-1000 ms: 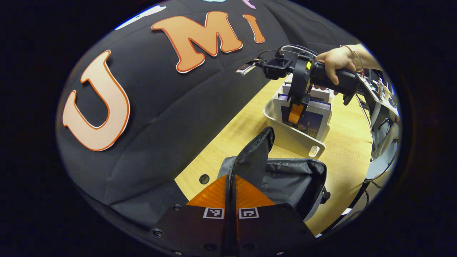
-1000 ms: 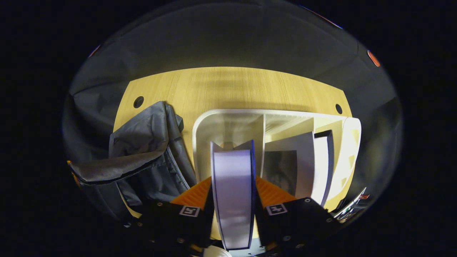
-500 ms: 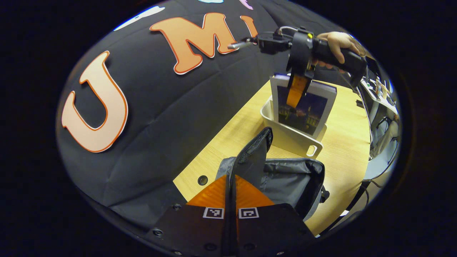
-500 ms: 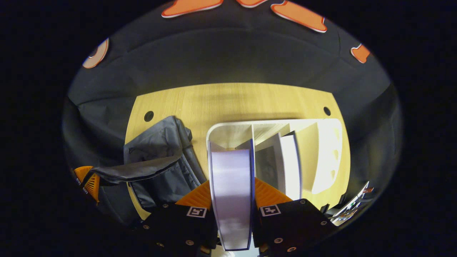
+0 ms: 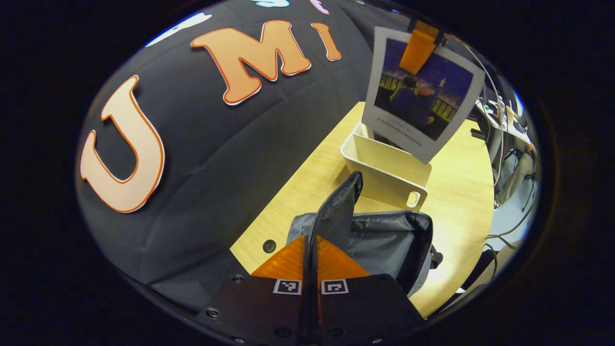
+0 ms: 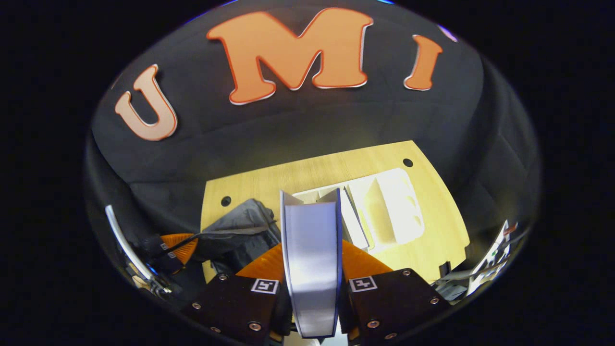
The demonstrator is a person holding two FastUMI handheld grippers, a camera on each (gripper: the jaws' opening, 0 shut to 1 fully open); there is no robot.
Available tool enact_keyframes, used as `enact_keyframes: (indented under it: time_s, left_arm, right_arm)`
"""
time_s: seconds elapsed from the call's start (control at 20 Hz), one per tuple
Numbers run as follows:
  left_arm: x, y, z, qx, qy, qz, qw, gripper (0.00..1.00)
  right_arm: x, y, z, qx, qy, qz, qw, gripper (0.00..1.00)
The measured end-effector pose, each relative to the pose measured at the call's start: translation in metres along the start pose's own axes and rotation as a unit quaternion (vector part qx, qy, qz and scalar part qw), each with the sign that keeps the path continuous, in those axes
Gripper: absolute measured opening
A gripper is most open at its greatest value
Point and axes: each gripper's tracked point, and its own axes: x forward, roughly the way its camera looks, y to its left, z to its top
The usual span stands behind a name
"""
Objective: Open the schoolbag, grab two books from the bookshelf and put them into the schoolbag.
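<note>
Now the right gripper [image 6: 312,269] squeezes a book [image 6: 312,259], lifted out of the shelf [image 5: 384,168]; the left gripper [image 5: 310,262] probably pinches the bag [image 5: 384,240] flap at 12 o'clock.

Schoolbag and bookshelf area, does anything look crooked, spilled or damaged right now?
Nothing stands out. The book hangs tilted in the right gripper above the bookshelf, and the left gripper holds the schoolbag open.

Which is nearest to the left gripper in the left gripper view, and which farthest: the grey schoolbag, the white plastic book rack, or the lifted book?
1. Grey fabric schoolbag: nearest, its flap pinched between the left gripper fingers.
2. White plastic book rack: beyond the bag, on the wooden table.
3. Lifted book with the dark picture cover: farthest, hanging above the rack.
</note>
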Motion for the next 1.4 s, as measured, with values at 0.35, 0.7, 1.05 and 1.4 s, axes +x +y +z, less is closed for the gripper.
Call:
enact_keyframes:
  time_s: [0.35, 0.7, 1.05, 1.4]
  left_arm:
    - [0.001, 0.0, 0.004, 0.024, 0.016, -0.001, 1.0, 0.01]
    - [0.004, -0.002, 0.016, 0.035, 0.025, -0.006, 0.999, 0.01]
    - [-0.007, -0.006, 0.024, 0.042, 0.02, -0.003, 0.999, 0.01]
    - [-0.016, -0.014, 0.034, 0.052, 0.009, 0.001, 0.999, 0.01]
  right_arm:
    - [-0.032, -0.012, -0.078, 0.152, -0.036, 0.11, 0.982, 0.39]
    - [0.014, 0.005, -0.158, 0.324, -0.01, 0.202, 0.924, 0.38]
    - [0.082, 0.045, -0.183, 0.39, -0.012, 0.24, 0.889, 0.39]
    - [0.15, 0.111, -0.186, 0.409, 0.007, 0.239, 0.881, 0.39]
